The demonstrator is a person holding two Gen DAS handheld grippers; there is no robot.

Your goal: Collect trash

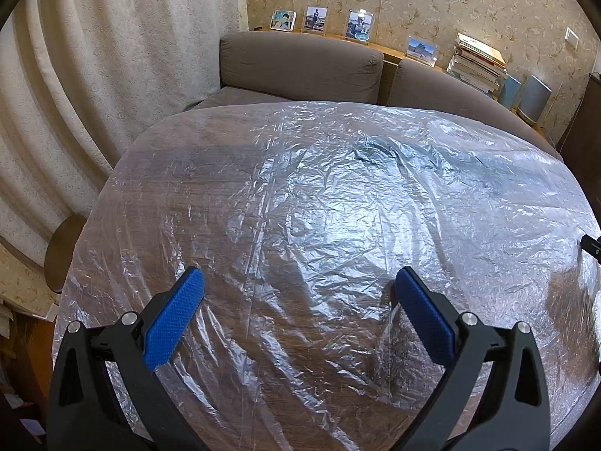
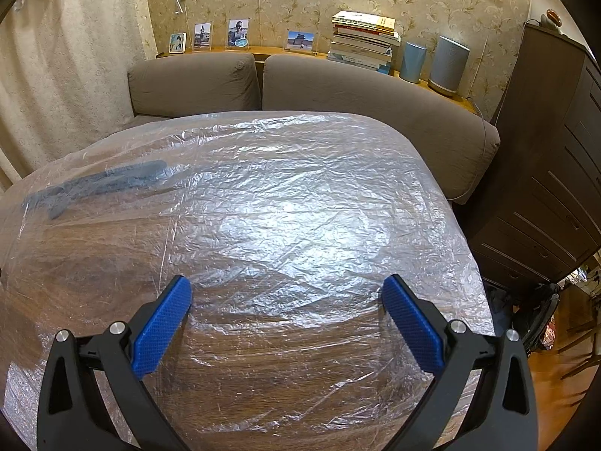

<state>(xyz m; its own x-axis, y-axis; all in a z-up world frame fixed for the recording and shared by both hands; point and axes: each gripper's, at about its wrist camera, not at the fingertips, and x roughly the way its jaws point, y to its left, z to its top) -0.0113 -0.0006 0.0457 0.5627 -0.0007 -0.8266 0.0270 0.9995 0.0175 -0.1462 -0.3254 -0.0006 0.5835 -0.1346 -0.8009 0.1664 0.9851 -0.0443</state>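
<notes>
A wrinkled clear plastic sheet [image 1: 319, 206] covers the whole wooden table top; it also shows in the right wrist view [image 2: 300, 206]. My left gripper [image 1: 298, 282] is open and empty, hovering just above the sheet near the table's near side. My right gripper [image 2: 287, 289] is open and empty, also just above the sheet. A dark shape [image 2: 109, 180], my left gripper seen through raised plastic, shows at the far left of the right wrist view. The tip of my right gripper [image 1: 591, 244] shows at the right edge of the left wrist view.
A brown sofa [image 2: 195, 82] stands behind the table. A shelf behind it holds photo frames [image 2: 238, 32], a stack of books [image 2: 362, 41] and two speakers [image 2: 449, 64]. A curtain [image 1: 94, 75] hangs at the left. A dark cabinet [image 2: 556, 150] stands at the right.
</notes>
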